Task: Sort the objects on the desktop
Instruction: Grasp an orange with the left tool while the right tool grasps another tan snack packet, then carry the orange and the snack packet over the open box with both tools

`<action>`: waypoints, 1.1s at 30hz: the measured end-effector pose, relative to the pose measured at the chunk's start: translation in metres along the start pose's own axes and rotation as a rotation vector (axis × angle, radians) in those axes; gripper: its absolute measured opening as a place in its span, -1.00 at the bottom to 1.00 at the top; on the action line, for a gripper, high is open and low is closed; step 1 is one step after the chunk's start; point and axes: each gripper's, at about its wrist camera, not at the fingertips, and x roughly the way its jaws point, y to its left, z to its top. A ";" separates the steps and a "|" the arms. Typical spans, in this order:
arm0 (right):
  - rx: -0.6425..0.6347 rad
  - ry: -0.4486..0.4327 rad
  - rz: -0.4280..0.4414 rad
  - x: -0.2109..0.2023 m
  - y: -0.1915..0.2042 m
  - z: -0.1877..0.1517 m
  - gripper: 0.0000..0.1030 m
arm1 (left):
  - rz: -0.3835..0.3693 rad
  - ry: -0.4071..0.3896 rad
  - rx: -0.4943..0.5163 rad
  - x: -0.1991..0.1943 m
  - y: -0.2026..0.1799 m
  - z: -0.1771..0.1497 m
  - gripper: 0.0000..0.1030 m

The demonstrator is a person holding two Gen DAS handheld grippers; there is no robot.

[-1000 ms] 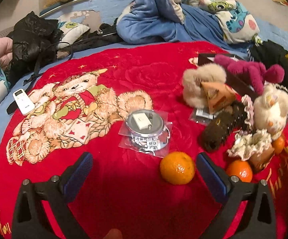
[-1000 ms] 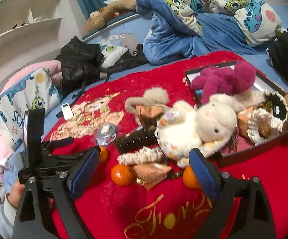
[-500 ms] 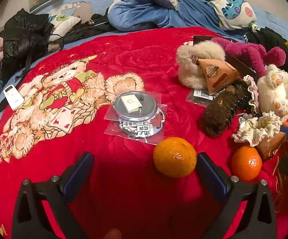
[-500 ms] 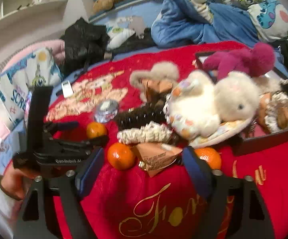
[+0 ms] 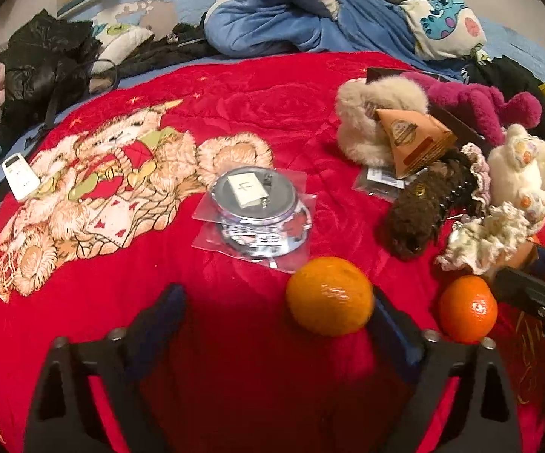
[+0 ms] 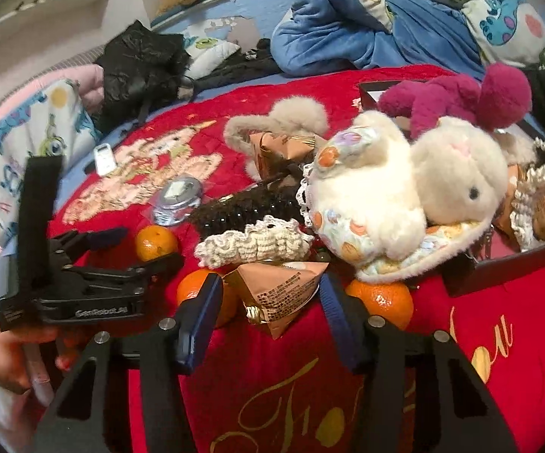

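Note:
On the red blanket (image 5: 234, 339) my left gripper (image 5: 276, 321) is open, with an orange tangerine (image 5: 329, 296) against its right finger. A second tangerine (image 5: 467, 309) lies further right. My right gripper (image 6: 268, 309) is open, its fingers on either side of a tan pyramid packet (image 6: 278, 294), apart from it. Tangerines lie to the left (image 6: 197, 290) and right (image 6: 383, 298) of that packet. The left gripper (image 6: 121, 249) also shows in the right wrist view beside the first tangerine (image 6: 156, 242).
A round tin on plastic bags (image 5: 254, 198) lies mid-blanket. A white plush rabbit (image 6: 404, 196), crochet scrunchie (image 6: 257, 243), dark hair claw (image 5: 427, 204), beige fluffy item (image 5: 378, 113), magenta plush (image 6: 461, 94) and dark tray (image 6: 506, 264) crowd the right. A white remote (image 5: 19, 179) lies left.
My left gripper has moved forward, so the tangerine now sits by its right finger. My right gripper has moved down and forward and narrowed around the pyramid packet.

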 end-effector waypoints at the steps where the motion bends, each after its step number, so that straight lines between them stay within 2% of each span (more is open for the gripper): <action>1: -0.002 -0.001 -0.027 0.001 0.002 0.001 -0.12 | 0.016 -0.009 0.008 -0.002 -0.002 0.000 0.51; 3: 0.002 -0.001 -0.072 0.004 0.004 0.003 -0.28 | 0.026 -0.028 0.020 -0.005 -0.004 0.000 0.13; 4: 0.007 0.000 -0.067 0.004 0.004 0.004 -0.28 | 0.040 -0.032 0.022 -0.006 -0.004 0.000 -0.10; 5: 0.010 0.001 -0.062 0.003 0.003 0.005 -0.29 | 0.061 -0.036 0.018 -0.006 -0.003 0.000 -0.22; 15: 0.106 -0.001 -0.010 -0.008 -0.011 0.006 -0.32 | 0.013 -0.055 -0.030 -0.017 0.007 -0.001 -0.22; 24: 0.117 -0.008 0.001 -0.013 -0.008 0.007 -0.32 | 0.018 -0.084 -0.031 -0.031 0.006 -0.002 -0.22; 33: 0.133 -0.039 0.031 -0.023 -0.009 0.012 -0.32 | -0.016 -0.106 -0.059 -0.044 0.009 0.001 -0.22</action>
